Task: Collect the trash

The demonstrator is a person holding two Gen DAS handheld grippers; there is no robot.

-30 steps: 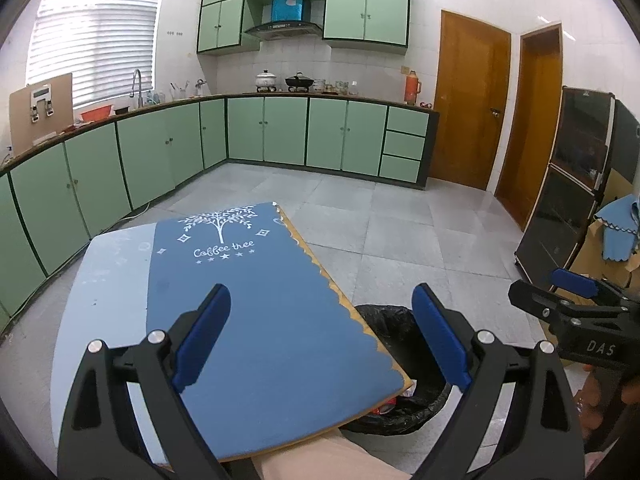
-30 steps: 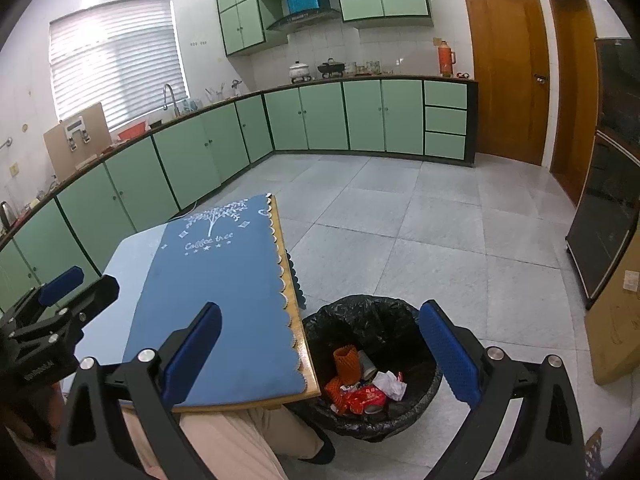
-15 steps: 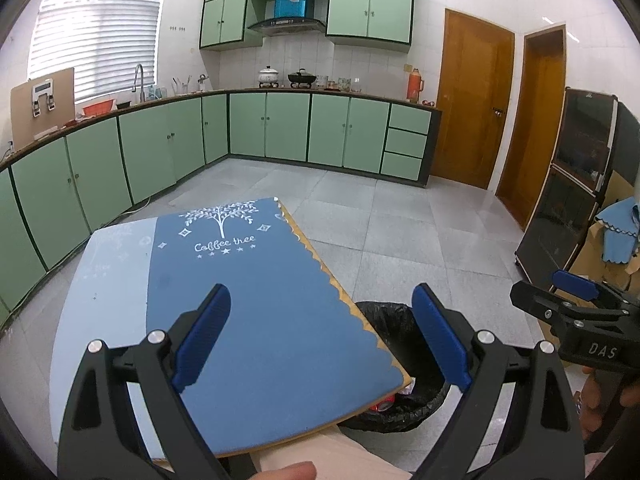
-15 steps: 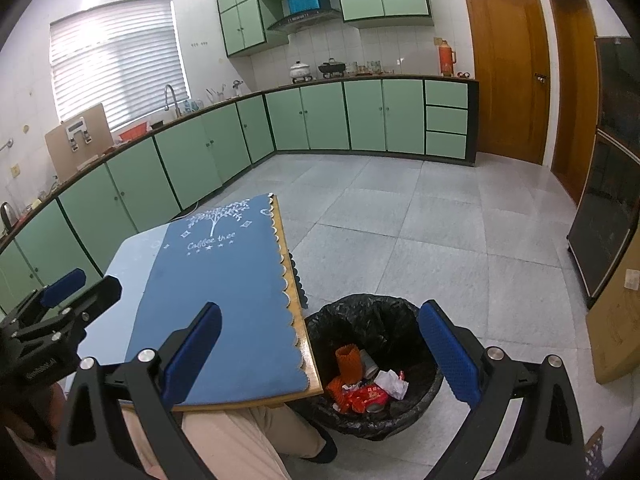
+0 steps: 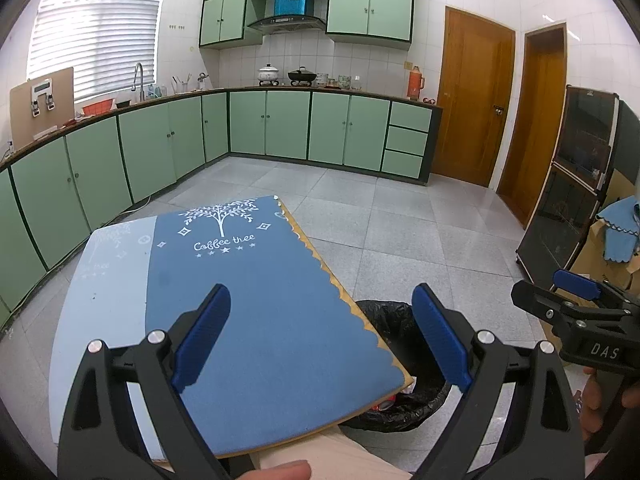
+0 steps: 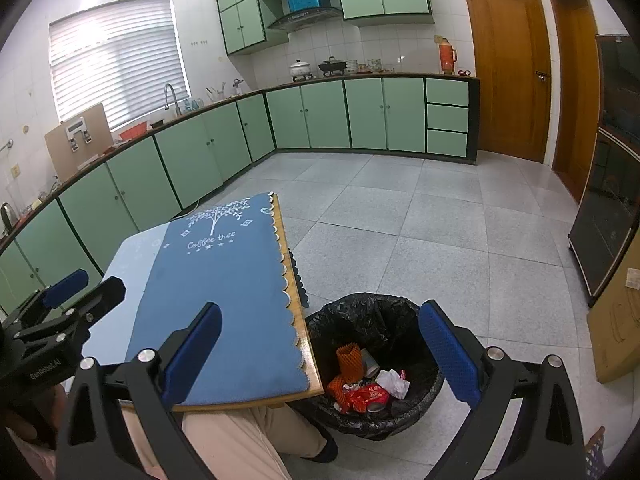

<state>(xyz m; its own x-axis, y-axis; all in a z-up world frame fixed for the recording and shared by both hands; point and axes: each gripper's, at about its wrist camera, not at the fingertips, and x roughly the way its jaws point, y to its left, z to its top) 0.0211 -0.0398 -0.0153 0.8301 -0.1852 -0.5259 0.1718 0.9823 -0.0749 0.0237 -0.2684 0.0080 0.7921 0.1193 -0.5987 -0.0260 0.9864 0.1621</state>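
A black-lined trash bin (image 6: 376, 316) stands on the floor right of the table; inside lie an orange foam net (image 6: 351, 362), a red wrapper (image 6: 366, 396) and crumpled white paper (image 6: 394, 384). In the left wrist view only part of the bin (image 5: 394, 320) shows past the table edge. The table carries a blue "Coffee tree" mat (image 5: 256, 300) with nothing on it. My left gripper (image 5: 320, 340) hangs open above the mat's near end. My right gripper (image 6: 320, 356) is open above the table corner and bin, holding nothing. Each gripper appears in the other's view: the right (image 5: 576, 304), the left (image 6: 72, 300).
Green cabinets (image 6: 200, 152) line the left and far walls, with wooden doors (image 6: 504, 64) at the back right. A dark glass cabinet (image 5: 572, 200) and cardboard boxes (image 6: 616, 320) stand at the right. A person's legs (image 6: 240, 440) sit under the table's near edge.
Both views have shifted only slightly; the left camera has tipped up a little. Both grippers stay open and empty, and the trash in the bin has not moved.
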